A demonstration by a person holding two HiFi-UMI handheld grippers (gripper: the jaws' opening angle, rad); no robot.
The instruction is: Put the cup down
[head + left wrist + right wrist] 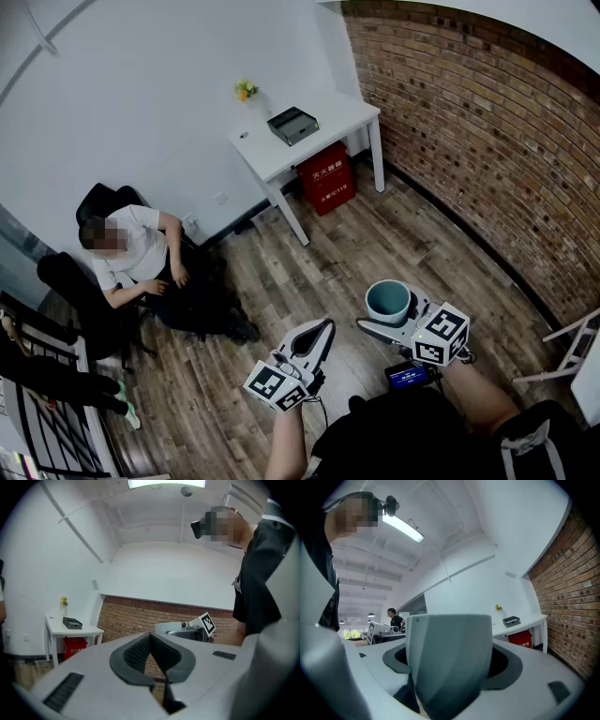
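A grey-blue cup (387, 300) is held upright in the air over the wooden floor, with my right gripper (397, 317) shut on it. In the right gripper view the cup (450, 658) fills the space between the jaws. My left gripper (322, 330) is a little to the left of the cup and lower in the head view, shut with nothing in it. In the left gripper view its dark pads (140, 654) meet, and the cup (169, 628) shows beyond them in the right gripper.
A white table (328, 123) stands against the far wall with a black box (292, 125) and a small yellow flower (246, 90); a red box (325, 178) sits beneath. A seated person (136, 255) is at left. The brick wall (487, 141) runs along the right.
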